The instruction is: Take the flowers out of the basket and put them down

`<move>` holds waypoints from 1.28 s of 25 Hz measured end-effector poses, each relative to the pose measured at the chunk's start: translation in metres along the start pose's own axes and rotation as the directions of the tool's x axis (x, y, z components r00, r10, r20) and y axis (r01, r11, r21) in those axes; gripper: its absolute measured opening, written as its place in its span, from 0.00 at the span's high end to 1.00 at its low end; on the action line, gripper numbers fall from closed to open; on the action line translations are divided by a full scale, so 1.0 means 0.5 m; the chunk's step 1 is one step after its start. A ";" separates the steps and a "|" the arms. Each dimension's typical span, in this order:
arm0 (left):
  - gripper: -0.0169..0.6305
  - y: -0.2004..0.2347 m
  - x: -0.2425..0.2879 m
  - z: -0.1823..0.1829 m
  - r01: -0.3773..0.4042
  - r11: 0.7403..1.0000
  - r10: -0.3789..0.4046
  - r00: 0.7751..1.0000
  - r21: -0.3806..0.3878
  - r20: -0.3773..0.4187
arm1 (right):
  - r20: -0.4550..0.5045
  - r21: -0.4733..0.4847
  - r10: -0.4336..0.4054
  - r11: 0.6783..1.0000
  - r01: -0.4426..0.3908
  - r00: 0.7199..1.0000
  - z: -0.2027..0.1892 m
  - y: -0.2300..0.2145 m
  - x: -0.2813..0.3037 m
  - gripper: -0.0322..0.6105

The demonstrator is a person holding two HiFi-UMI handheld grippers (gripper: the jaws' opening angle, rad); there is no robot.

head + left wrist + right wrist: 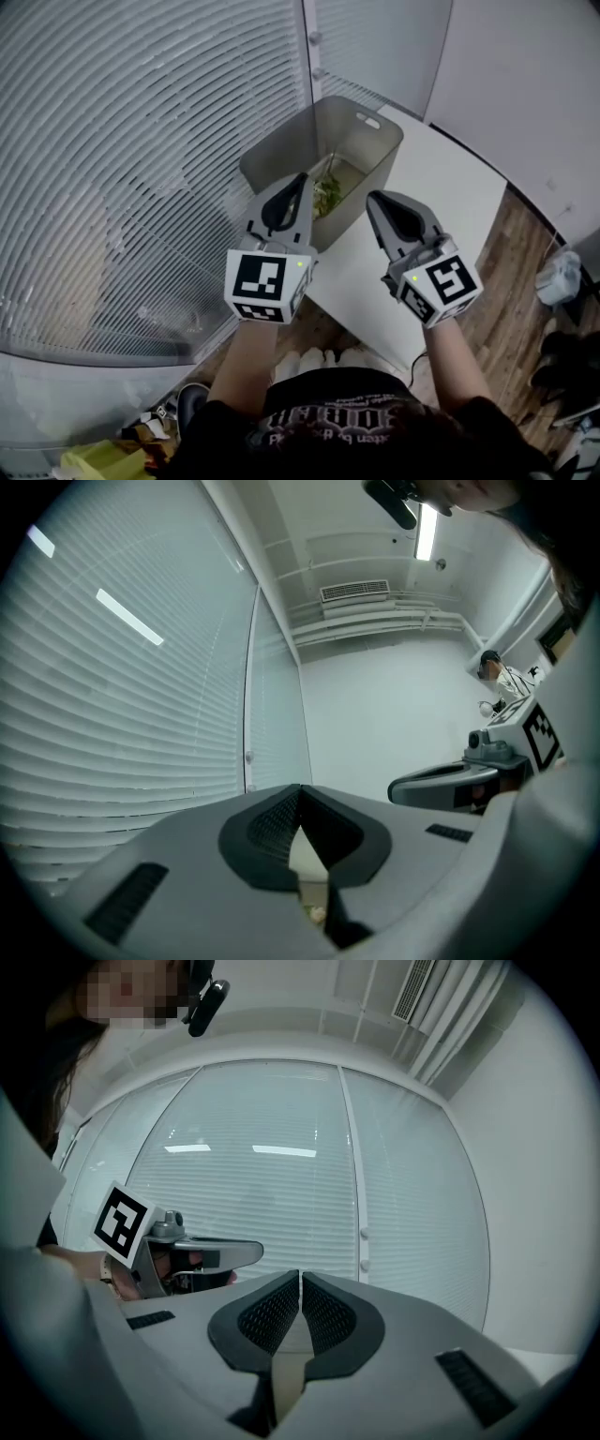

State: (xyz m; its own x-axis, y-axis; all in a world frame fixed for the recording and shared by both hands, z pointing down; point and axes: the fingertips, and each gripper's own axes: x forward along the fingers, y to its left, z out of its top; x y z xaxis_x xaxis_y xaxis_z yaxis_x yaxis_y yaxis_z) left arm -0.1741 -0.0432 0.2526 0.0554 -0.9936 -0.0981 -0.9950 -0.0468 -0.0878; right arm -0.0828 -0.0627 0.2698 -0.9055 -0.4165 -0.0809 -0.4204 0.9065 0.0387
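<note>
Grey translucent plastic basket [373, 141] sits on the white surface [441, 187], up against the window blinds [141, 141], open top, long axis running away from the person toward the upper right of the head view. Flowers [328, 192], green stems with pale bits, lie low inside at the near end; stem direction too small to tell. Left hand-held gripper [299, 178] is clenched and empty, jaws pressed together in its own view with nothing between them, its tip over the basket's near rim with the flowers just ahead and below. Right hand-held gripper [374, 199] is also clenched on nothing, only a hairline slit between the pads [323, 1314], held outside the basket's near right wall over bare surface. Both point roughly level and side by side, close together. Left is clearly the nearer one to the flowers. Judgement: nothing grasped yet; the next move needs the left jaws released, then tipped down into the basket.
</note>
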 end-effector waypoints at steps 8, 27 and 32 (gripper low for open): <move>0.98 0.021 0.093 0.009 0.045 0.999 -0.045 0.999 -0.024 0.007 | -0.009 0.019 -0.007 1.000 0.007 1.000 -0.020 -0.062 0.056 0.90; 0.98 0.101 0.359 0.004 0.172 0.984 -0.172 0.985 -0.041 -0.004 | -0.013 0.000 -0.135 0.991 0.135 0.991 0.004 -0.219 0.208 0.90; 0.98 0.109 0.394 -0.085 0.193 0.981 -0.194 0.979 -0.023 -0.061 | -0.019 0.016 -0.156 0.988 0.156 0.988 -0.035 -0.252 0.232 0.90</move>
State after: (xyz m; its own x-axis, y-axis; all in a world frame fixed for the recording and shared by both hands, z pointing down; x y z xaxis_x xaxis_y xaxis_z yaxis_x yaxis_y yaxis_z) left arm -0.2210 -0.2459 0.2708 0.2424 -0.9700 -0.0187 -0.9672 -0.2401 -0.0825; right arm -0.1360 -0.2263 0.2729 -0.8299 -0.5538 -0.0672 -0.5556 0.8314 0.0100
